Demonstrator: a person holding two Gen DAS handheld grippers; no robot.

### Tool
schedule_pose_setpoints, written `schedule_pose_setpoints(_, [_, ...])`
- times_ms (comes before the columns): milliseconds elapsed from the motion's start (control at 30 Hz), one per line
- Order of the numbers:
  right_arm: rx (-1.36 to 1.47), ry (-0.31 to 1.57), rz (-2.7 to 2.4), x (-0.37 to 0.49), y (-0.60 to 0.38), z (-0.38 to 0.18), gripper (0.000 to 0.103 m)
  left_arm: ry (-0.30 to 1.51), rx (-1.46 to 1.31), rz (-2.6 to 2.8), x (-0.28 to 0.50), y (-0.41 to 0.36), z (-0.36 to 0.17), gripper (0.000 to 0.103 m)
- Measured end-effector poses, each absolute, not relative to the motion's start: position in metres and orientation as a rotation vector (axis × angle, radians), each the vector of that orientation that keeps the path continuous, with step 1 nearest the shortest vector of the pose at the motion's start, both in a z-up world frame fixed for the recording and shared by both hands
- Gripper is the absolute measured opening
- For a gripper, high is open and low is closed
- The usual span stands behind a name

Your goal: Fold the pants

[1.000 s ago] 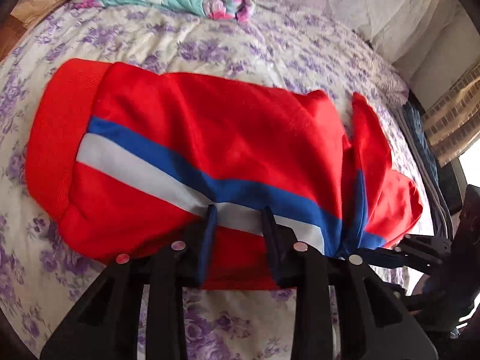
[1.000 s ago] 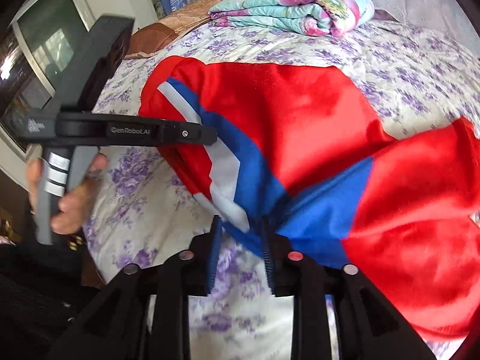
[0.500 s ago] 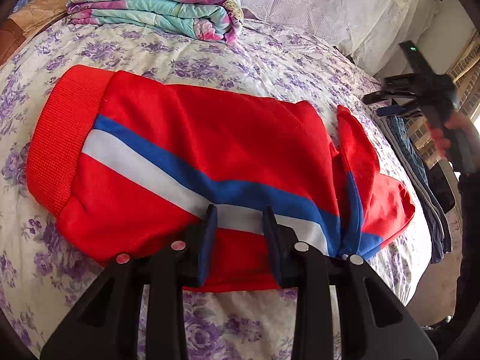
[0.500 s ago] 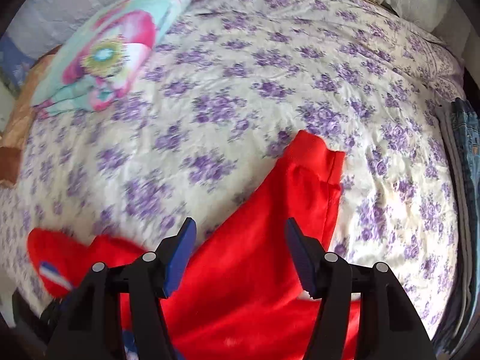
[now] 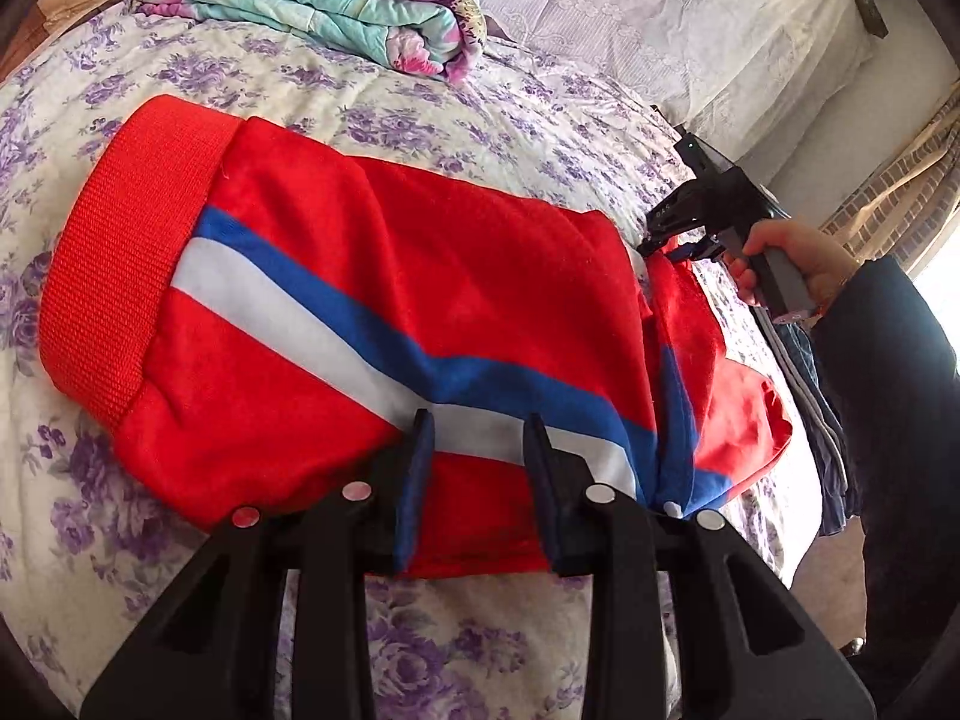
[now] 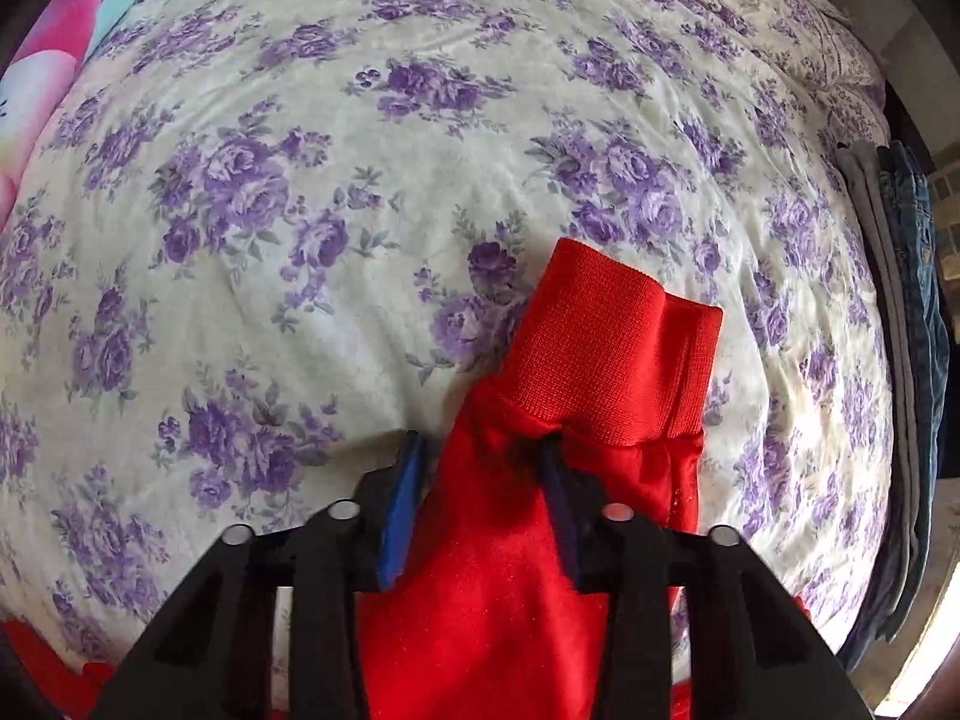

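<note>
A bed (image 5: 540, 138) with a purple-flowered sheet carries everything. The red pants (image 5: 372, 324), with a blue and white stripe, lie partly folded across its near edge, waistband toward the left side and the leg ends bunched toward the right. A rolled quilt (image 5: 312, 0) rests near the far edge, and a stack of folded clothes (image 6: 900, 300) lies along the right edge. A second ago the right tongs (image 6: 480, 480) were pinching the blue-striped fabric at the near edge; half a second ago they hung wide open over a red leg, and now they straddle that leg just below its ribbed cuff (image 6: 612, 348), jaws partly closed with cloth between them, though a firm grip cannot be confirmed. This suggests the leg is about to be carried over for another fold. The left tongs (image 5: 480, 468) remain at the stripe, jaws apart, resting on the cloth. No readable writing shows now.
</note>
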State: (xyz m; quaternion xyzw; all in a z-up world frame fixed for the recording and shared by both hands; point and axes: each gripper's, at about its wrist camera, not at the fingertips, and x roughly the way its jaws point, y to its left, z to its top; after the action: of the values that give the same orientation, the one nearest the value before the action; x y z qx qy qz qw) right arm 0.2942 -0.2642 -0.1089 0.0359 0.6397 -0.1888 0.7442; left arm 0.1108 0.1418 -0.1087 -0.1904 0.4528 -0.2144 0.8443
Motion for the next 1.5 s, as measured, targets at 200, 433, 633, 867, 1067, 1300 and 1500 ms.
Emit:
schedule_pose_setpoints(200, [0.212,1.251,-0.294,0.239,-0.295,-0.055,0.006,0.955,-0.403,-0.451,0.11,0.142,-0.108,0.03])
schedule_pose_setpoints(433, [0.38,0.943,-0.162,0.084,-0.341,0.009,0.006,0.955,-0.415,-0.45,0.111,0.144,-0.109,0.03])
schedule_pose_setpoints(633, [0.587,0.867,-0.235,-0.035,-0.395,-0.058,0.006,0.955,-0.419,-0.447,0.11,0.146,-0.109,0.03])
schedule_pose_setpoints(867, [0.725,0.848,-0.156,-0.059,-0.408,-0.134,0.009,0.966,-0.375,-0.391,0.105,0.14,-0.098,0.03])
schedule_pose_setpoints(1067, [0.6,0.89,-0.166,-0.071,-0.403,-0.11,0.055,0.911,-0.349,-0.428,0.088,0.109,-0.062,0.035])
schedule_pose_setpoints(1300, [0.324,0.765,-0.473,-0.091,-0.401,-0.063,0.058,0.935,-0.2,-0.418,0.105,0.066,-0.094,0.048])
schedule_pose_setpoints(1500, [0.23,0.856,0.131,0.013,-0.309,-0.03,0.06,0.889,-0.182,-0.463,0.097,0.063,-0.093,0.06])
